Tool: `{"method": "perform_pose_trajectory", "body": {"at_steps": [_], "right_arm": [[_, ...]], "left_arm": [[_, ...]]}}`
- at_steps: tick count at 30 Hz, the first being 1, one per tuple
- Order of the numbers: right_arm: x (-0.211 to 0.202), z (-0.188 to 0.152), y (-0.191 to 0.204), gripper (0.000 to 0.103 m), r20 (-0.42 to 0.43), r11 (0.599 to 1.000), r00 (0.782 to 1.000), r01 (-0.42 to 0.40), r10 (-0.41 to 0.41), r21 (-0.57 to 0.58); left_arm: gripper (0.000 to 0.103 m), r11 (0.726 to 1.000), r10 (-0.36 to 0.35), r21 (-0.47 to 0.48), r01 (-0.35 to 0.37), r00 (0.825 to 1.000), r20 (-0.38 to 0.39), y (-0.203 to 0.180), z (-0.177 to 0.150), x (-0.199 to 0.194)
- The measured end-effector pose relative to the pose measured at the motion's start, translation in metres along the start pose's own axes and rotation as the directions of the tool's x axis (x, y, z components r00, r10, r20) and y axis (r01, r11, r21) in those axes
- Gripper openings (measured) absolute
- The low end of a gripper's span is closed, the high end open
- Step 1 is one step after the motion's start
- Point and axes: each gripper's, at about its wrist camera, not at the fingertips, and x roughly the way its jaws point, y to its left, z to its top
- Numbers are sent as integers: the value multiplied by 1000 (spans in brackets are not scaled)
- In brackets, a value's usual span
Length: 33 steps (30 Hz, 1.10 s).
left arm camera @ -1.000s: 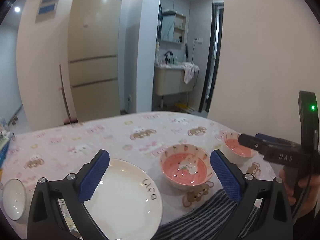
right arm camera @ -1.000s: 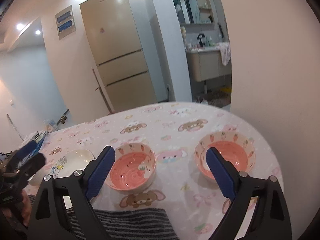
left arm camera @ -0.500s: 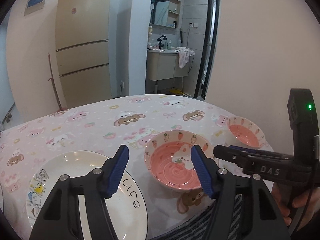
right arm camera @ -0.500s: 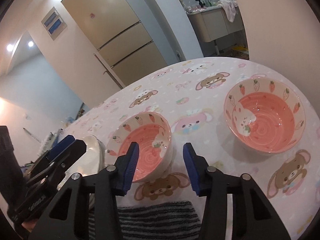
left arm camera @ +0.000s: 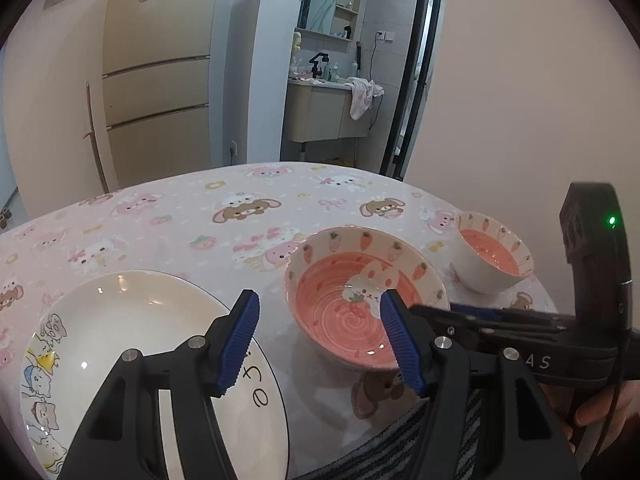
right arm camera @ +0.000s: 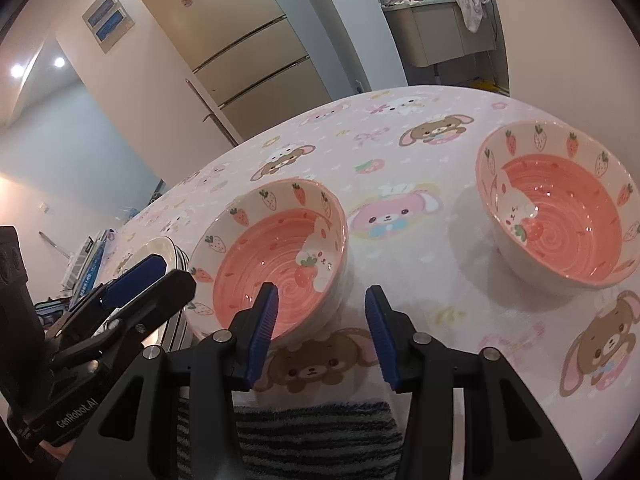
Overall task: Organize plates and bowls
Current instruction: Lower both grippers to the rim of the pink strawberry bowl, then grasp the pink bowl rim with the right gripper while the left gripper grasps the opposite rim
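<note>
Two pink bowls and one white plate (left arm camera: 132, 320) sit on the cartoon tablecloth (left arm camera: 192, 216). In your left wrist view the plate fills the lower left, the near bowl (left arm camera: 360, 296) lies centre, the far bowl (left arm camera: 492, 256) right. Your left gripper (left arm camera: 320, 338) hangs half-spread and empty between plate and near bowl. Your right gripper (right arm camera: 320, 330) is also part-spread and empty, low centre over that bowl's near rim. This looks like the approach; next, straddle the rim, then pinch.

left gripper (left arm camera: 320, 336) half-open, right gripper (right arm camera: 320, 330) half-open
</note>
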Motion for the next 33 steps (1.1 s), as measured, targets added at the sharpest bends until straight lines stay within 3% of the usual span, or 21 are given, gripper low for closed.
{"method": "perform_pose_trajectory", "body": {"at_steps": [6,8,13,17,21,22,26,29,33], "right_arm": [[16,-15,-14,27,-114,998,993,-29,35,54],[16,-17,-17,19,-112,997,993,-28,36,76],[16,-19,-17,17,-109,997,993,-29,37,73],[15,-21,-14,11,-95,997,994,-43,49,62],[12,-20,-9,8,-85,998,995,-40,43,37],[12,-20,-9,8,-84,999,996,-40,42,32],[13,-20,-11,9,-89,998,995,-42,46,49],[17,-19,-13,9,-107,996,991,-70,76,58],[18,-18,-9,9,-106,998,992,-59,63,37]], "left_arm": [[66,1000,-18,-9,18,1000,-6,1,1,-1],[66,1000,-22,-3,22,1000,-11,-1,0,-1],[66,999,-44,6,44,999,-32,-4,-1,3],[66,994,-109,-22,107,991,-77,-6,-2,8],[65,994,-106,-18,105,986,-126,-8,-5,18],[61,994,-108,-24,105,984,-141,-8,-7,22],[16,998,-60,-46,53,981,-186,0,-11,34],[11,996,-67,-67,54,979,-195,6,-12,36],[9,1000,-25,-14,22,981,-193,-1,-14,35]]}}
